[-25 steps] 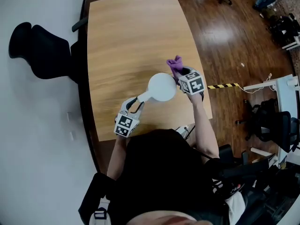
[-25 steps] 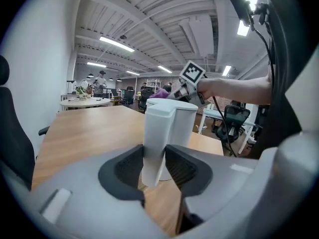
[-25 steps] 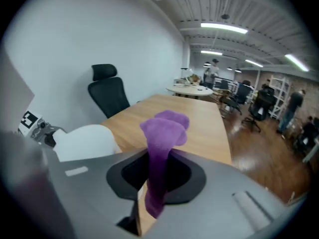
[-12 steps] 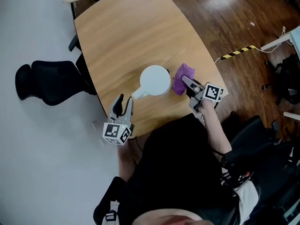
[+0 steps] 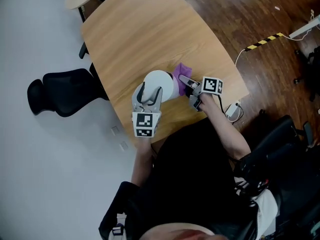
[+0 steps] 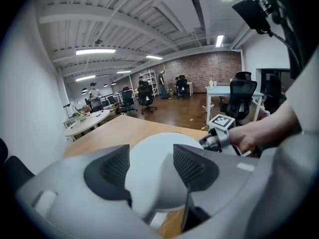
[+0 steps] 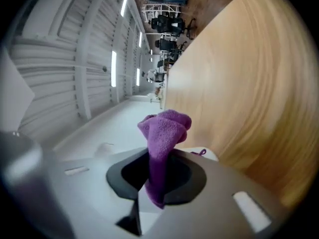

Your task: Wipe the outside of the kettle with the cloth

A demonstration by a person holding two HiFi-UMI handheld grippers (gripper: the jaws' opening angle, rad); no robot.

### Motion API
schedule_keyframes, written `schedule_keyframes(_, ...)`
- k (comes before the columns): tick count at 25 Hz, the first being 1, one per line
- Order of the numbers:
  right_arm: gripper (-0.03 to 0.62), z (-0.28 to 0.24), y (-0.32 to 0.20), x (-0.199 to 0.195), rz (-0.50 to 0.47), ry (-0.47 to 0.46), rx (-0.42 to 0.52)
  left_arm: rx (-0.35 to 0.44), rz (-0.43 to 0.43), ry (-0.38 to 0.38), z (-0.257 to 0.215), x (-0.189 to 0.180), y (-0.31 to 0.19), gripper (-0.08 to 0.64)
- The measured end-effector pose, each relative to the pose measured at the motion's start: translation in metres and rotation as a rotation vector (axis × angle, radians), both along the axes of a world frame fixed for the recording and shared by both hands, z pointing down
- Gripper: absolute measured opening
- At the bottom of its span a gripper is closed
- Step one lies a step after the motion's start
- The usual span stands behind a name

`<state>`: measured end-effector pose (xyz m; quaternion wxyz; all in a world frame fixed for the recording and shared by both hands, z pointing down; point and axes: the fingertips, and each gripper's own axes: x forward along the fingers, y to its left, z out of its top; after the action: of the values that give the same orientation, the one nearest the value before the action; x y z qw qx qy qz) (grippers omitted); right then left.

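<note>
The white kettle [image 5: 160,79] stands on the wooden table [image 5: 150,29] near its front edge. My left gripper [image 5: 150,90] hangs over the kettle's near side and hides the handle. Its jaws have just been opening and stand wide, and the left gripper view shows the kettle's rounded body [image 6: 159,143] between them, with no clear contact at my left gripper [image 6: 149,171]. My right gripper [image 5: 186,82] is at the kettle's right side, shut on the purple cloth [image 5: 180,70]. In the right gripper view the cloth [image 7: 164,126] sticks up out of my right gripper [image 7: 157,176].
A black office chair [image 5: 65,91] stands left of the table. Yellow-black tape [image 5: 262,40] lies on the wooden floor at the right, and a white plug and cable [image 5: 232,110] lie by the table's near corner. The table's far half is bare wood.
The left gripper left the kettle's handle, swung out, then came up over the kettle body with wider jaws. The right gripper rolled and brought the cloth down beside the kettle's right side.
</note>
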<state>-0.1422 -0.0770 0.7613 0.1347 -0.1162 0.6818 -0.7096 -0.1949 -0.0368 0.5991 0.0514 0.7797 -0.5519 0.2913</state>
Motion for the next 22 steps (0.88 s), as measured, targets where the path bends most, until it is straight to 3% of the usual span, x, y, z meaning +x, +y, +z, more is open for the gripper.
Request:
schedule_keyframes(2, 0.051, 0.054, -0.007, -0.003, -0.06, 0.111, -0.037, 0.008, -0.003, -0.007, 0.003, 0.001, -0.013, 0.155)
schedule_keyframes(4, 0.051, 0.058, -0.007, -0.004, -0.087, 0.144, -0.055, 0.024, -0.003, -0.01, 0.002, -0.002, -0.014, 0.155)
schedule_keyframes(6, 0.051, 0.002, -0.016, -0.001, -0.041, 0.056, 0.019, 0.056, -0.008, -0.015, -0.002, -0.006, -0.011, 0.155)
schedule_keyframes(9, 0.051, -0.122, -0.03, 0.008, 0.064, -0.189, 0.218, 0.123, -0.031, -0.026, -0.006, -0.02, -0.007, 0.155)
schedule_keyframes(11, 0.051, -0.161, -0.025, 0.0, 0.053, -0.251, 0.345, 0.151, -0.009, -0.034, -0.008, -0.03, -0.005, 0.137)
schedule_keyframes(12, 0.051, -0.144, -0.018, -0.009, 0.027, -0.208, 0.316, 0.153, 0.005, -0.032, -0.008, -0.036, -0.005, 0.118)
schedule_keyframes(15, 0.05, -0.017, 0.005, -0.027, -0.064, 0.065, 0.087, 0.163, 0.022, -0.011, -0.008, -0.056, -0.01, 0.109)
schedule_keyframes(17, 0.049, 0.047, 0.017, -0.028, -0.118, 0.198, 0.019, 0.165, 0.06, -0.021, -0.009, -0.059, -0.014, 0.062)
schedule_keyframes(19, 0.05, 0.076, 0.021, -0.024, -0.133, 0.242, -0.014, 0.156, 0.108, -0.043, -0.01, -0.049, -0.018, 0.052)
schedule_keyframes(22, 0.051, 0.068, 0.018, -0.018, -0.13, 0.23, -0.002, 0.161, 0.123, -0.105, -0.009, -0.031, -0.019, 0.057)
